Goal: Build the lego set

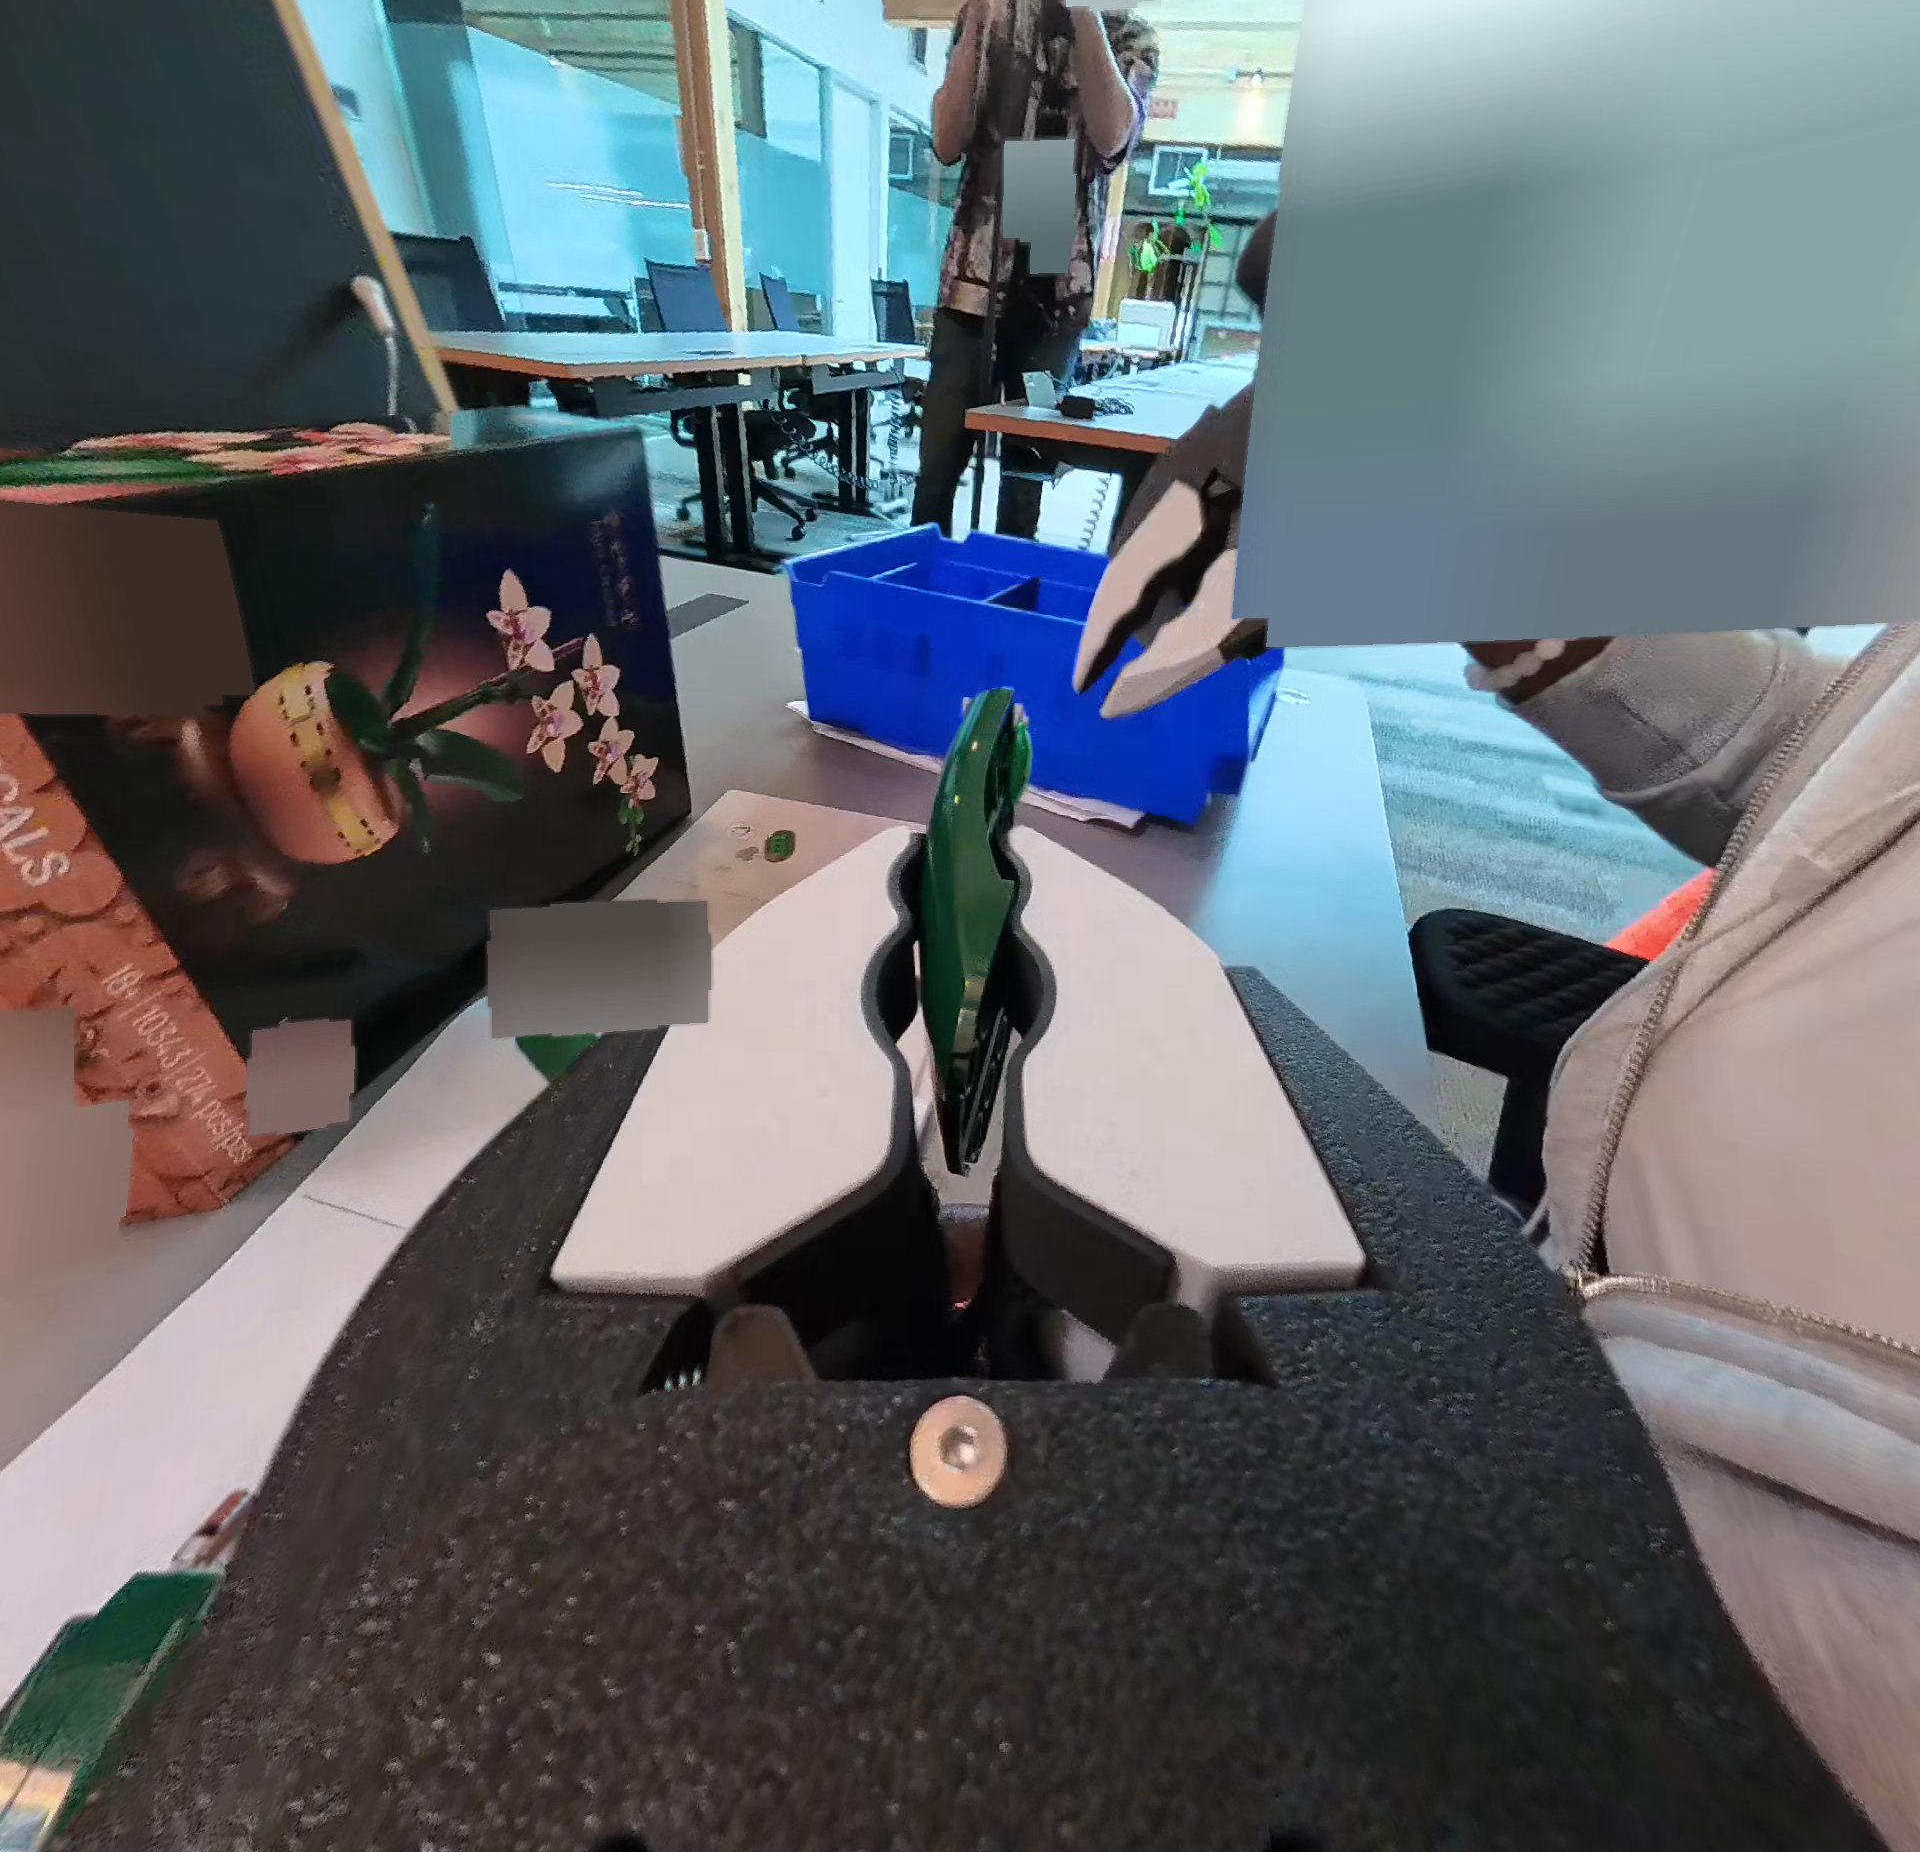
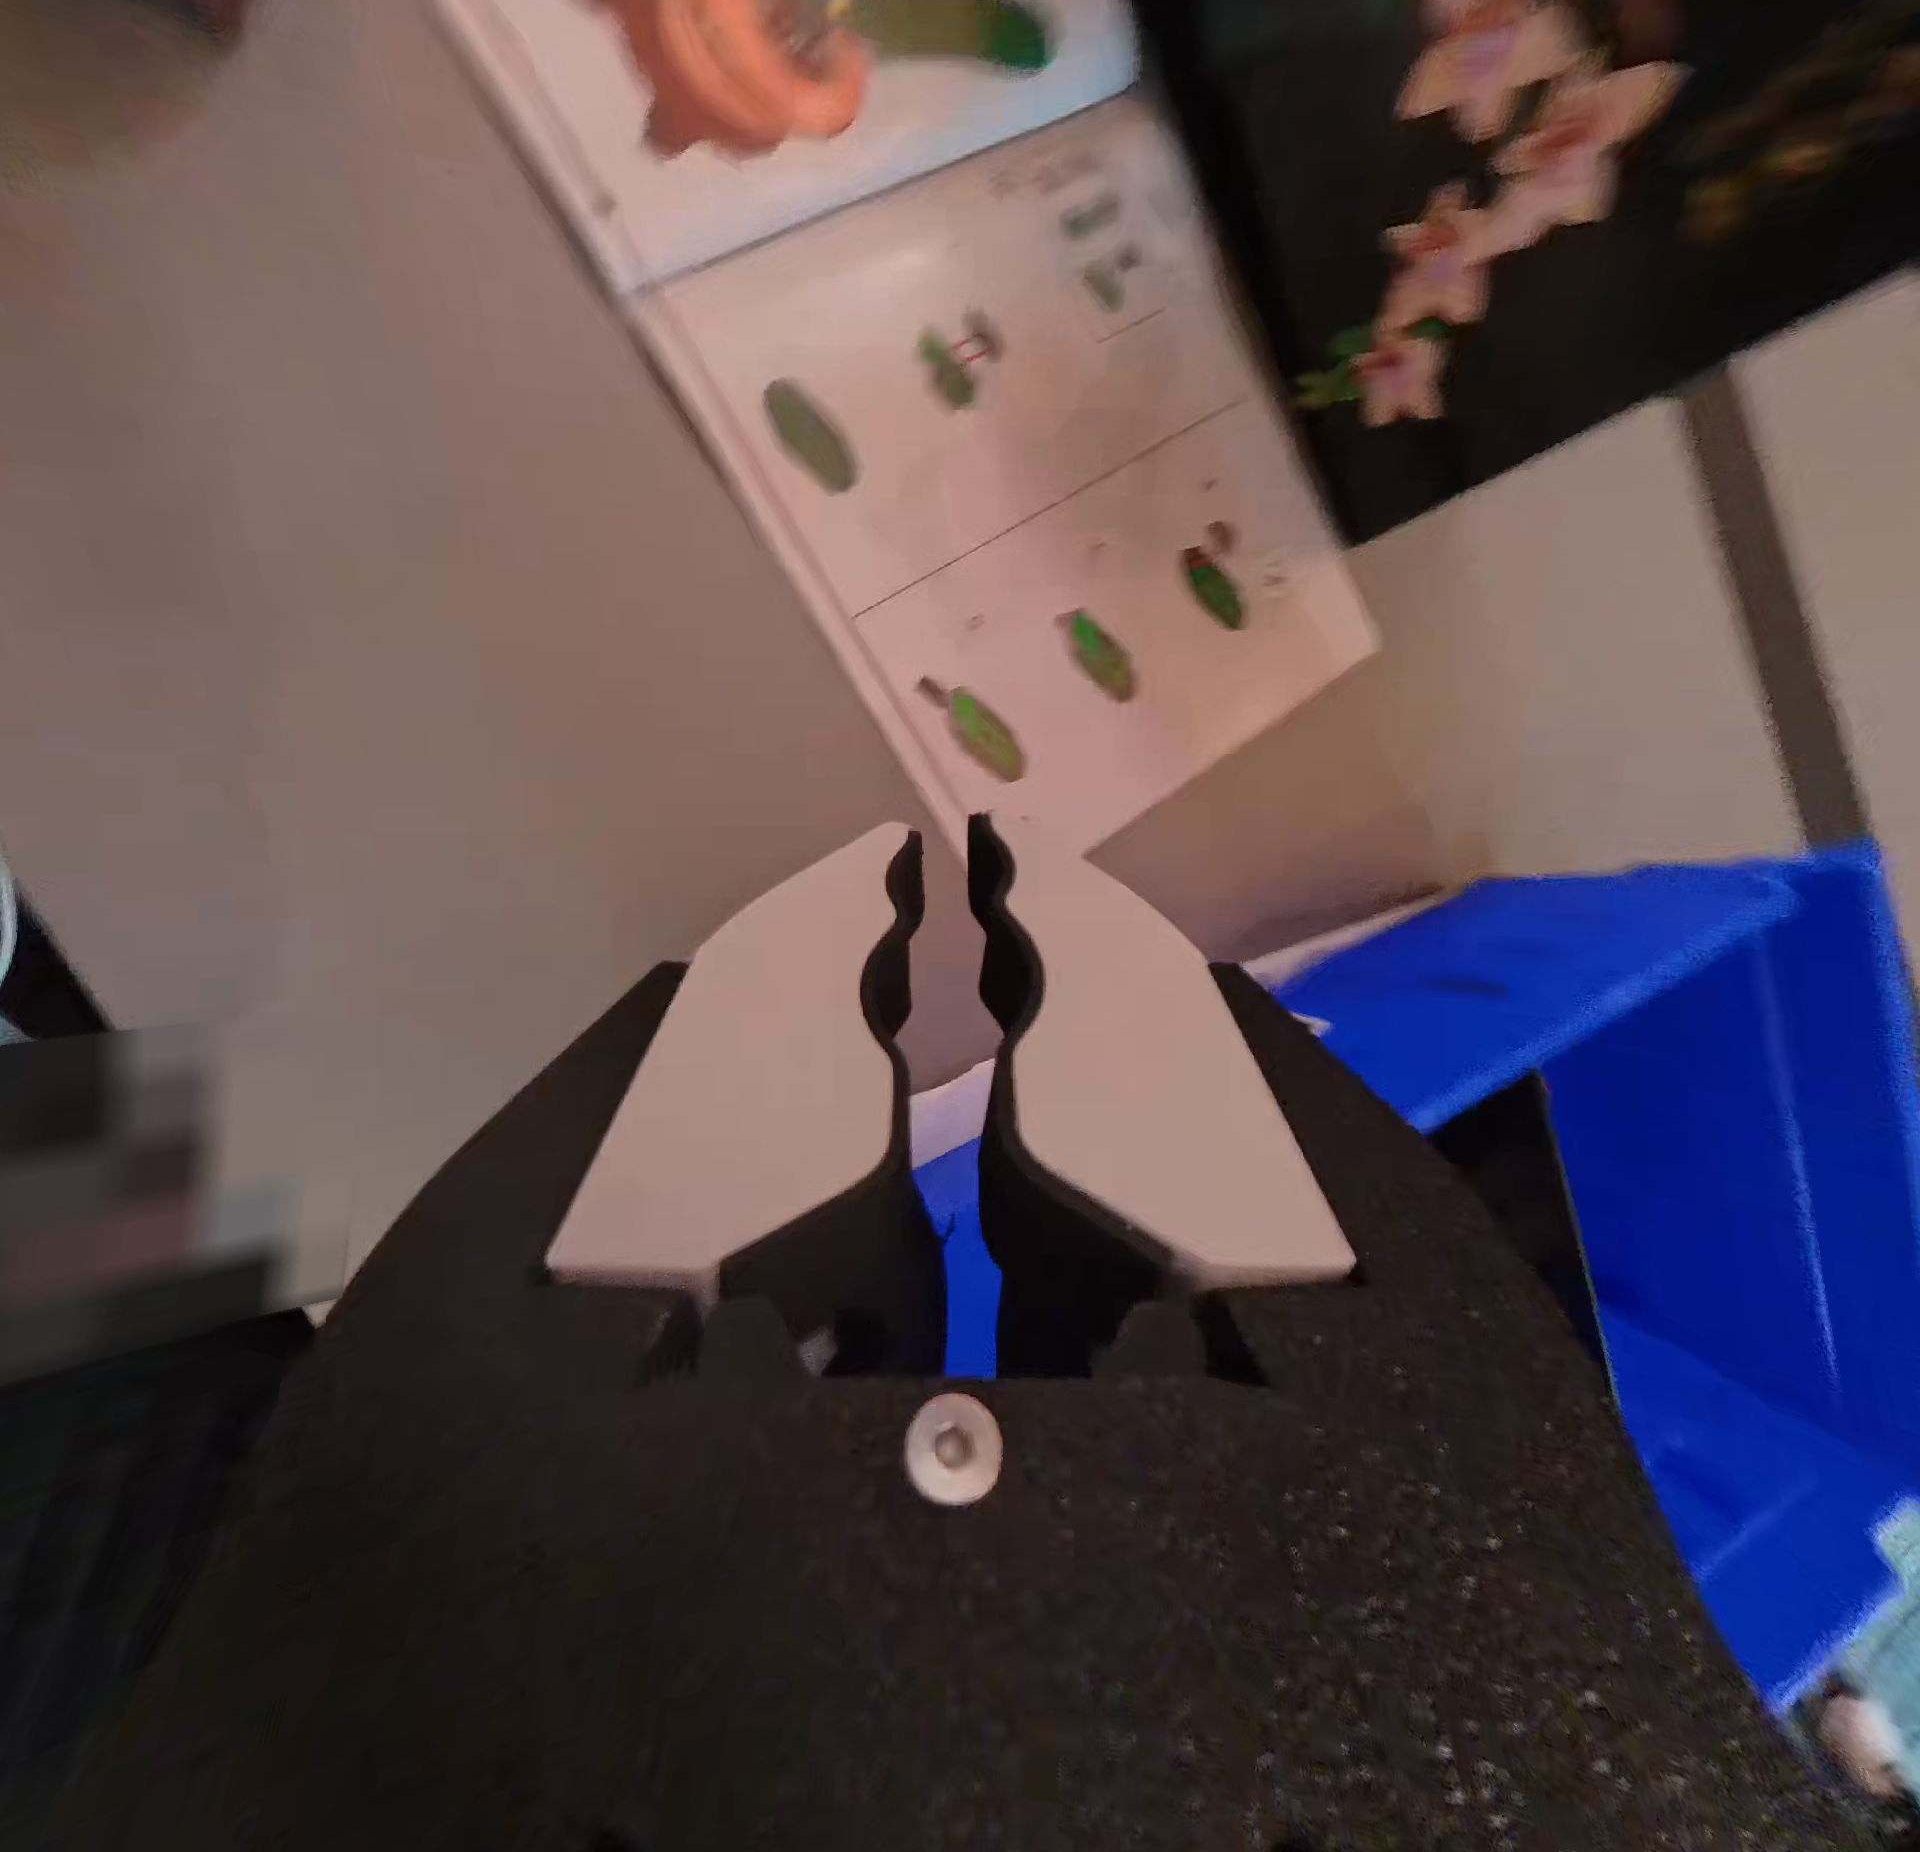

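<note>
My left gripper (image 1: 961, 846) is shut on a dark green lego leaf piece (image 1: 971, 898), held upright above the table, with its tip sticking out past the fingertips. My right gripper (image 2: 943, 834) is slightly open and empty, above the blue bin (image 2: 1621, 981) and pointing at the open instruction booklet (image 2: 987, 452). The right gripper also shows in the left wrist view (image 1: 1101, 685), up over the blue bin (image 1: 935, 649). A small green piece (image 1: 777, 844) lies on the booklet (image 1: 727, 846) past my left fingers.
The lego set box (image 1: 416, 742) with orchid pictures stands at the left of the table; it also shows in the right wrist view (image 2: 1558, 192). A person in a grey jacket (image 1: 1714, 1127) sits at the right. Another person (image 1: 1023, 244) stands behind among desks and chairs. Left tips to right tips: about 25 cm.
</note>
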